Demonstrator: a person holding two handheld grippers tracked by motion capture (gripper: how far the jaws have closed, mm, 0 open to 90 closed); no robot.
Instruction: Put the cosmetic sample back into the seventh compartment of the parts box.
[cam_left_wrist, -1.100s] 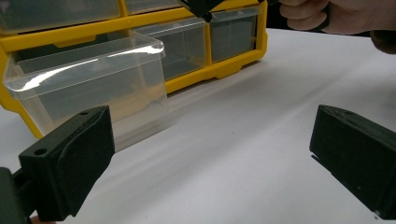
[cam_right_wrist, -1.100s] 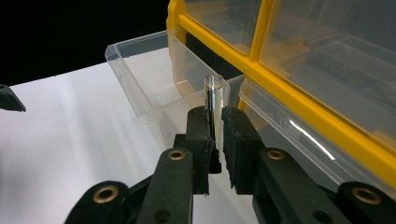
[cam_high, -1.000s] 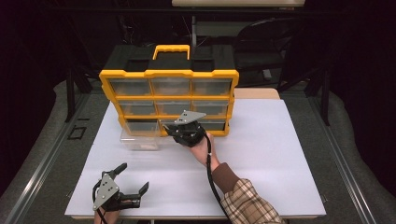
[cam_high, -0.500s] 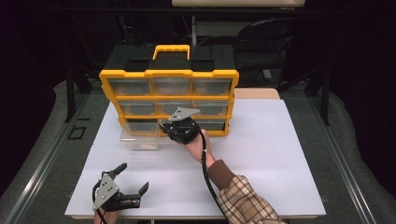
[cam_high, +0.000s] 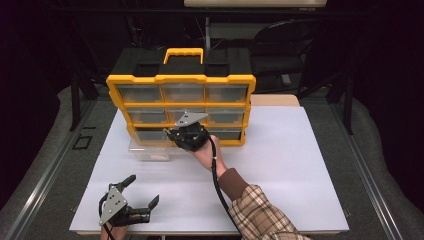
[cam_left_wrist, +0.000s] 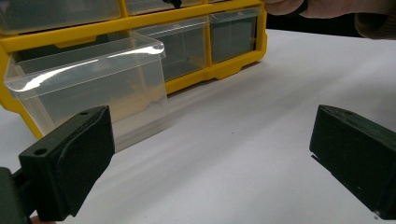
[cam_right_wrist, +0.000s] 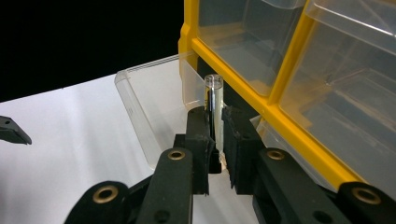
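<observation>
At the yellow drawer cabinet (cam_high: 181, 80) near the surface's (cam_high: 300, 165) far edge, the right gripper (cam_right_wrist: 215, 135) has its fingers clenched on a clear tube (cam_right_wrist: 214, 100) beside the pulled-out bottom-left drawer (cam_high: 150, 152). The left gripper (cam_high: 140, 192), fingers spread and empty, rests near the near-left corner.

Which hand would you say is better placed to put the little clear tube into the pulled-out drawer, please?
The right. Its claw already grips the clear tube right beside the pulled-out drawer, while the left claw sits open near the table's front edge.
</observation>
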